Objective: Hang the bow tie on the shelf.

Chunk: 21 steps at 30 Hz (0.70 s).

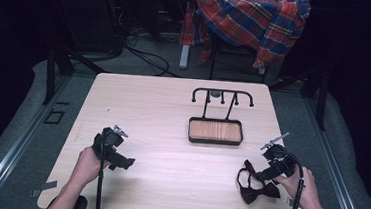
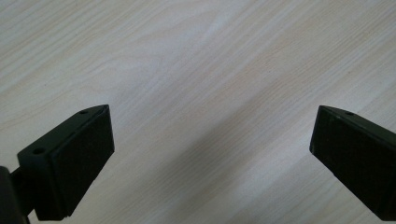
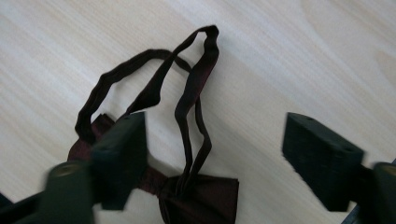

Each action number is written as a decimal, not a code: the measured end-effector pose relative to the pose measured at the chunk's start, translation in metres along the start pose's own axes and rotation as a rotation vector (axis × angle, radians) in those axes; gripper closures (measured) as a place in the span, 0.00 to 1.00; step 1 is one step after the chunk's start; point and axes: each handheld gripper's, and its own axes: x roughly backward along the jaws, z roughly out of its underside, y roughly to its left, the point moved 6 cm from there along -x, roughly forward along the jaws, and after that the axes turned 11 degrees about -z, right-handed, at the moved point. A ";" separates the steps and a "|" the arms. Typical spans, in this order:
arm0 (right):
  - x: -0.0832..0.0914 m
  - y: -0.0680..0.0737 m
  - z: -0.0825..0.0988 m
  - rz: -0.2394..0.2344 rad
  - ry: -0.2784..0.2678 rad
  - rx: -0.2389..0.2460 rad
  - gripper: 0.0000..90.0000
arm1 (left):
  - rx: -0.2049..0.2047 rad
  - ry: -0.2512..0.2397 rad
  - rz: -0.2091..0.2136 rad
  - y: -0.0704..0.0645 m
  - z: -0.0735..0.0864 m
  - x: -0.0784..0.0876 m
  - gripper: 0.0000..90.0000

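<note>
A pale wooden table [image 1: 171, 133] stands in a dark room, with a small stand [image 1: 216, 122] toward its far side. The right gripper [image 3: 212, 154] hangs with jaws spread over a dark red bow tie [image 1: 257, 183] at the near right corner. To grab well, I'd lower and pinch the knot or both strap strands together. The left gripper [image 2: 210, 149], also spread, holds nothing.

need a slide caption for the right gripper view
Open right gripper poised over a dark red bow tie whose strap loops across the light wood table.
</note>
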 end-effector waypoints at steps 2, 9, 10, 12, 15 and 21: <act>0.000 -0.001 -0.001 0.006 0.003 0.007 0.32 | -0.002 -0.002 -0.001 0.000 0.000 0.000 0.00; -0.010 -0.001 -0.008 -0.010 0.009 0.009 0.57 | -0.003 -0.008 -0.001 0.000 -0.001 0.000 0.00; -0.010 -0.001 -0.010 -0.013 0.011 0.018 0.58 | -0.002 -0.008 -0.001 0.000 -0.001 0.000 0.00; -0.014 0.001 -0.015 -0.009 0.009 0.022 0.61 | -0.004 -0.008 0.000 0.000 -0.002 0.000 0.00; -0.020 0.003 -0.018 -0.014 0.006 0.020 0.63 | -0.004 -0.008 0.002 -0.001 -0.002 0.000 0.00; -0.028 0.004 -0.023 -0.004 0.055 0.051 0.65 | -0.005 -0.007 -0.003 -0.001 -0.002 -0.001 0.00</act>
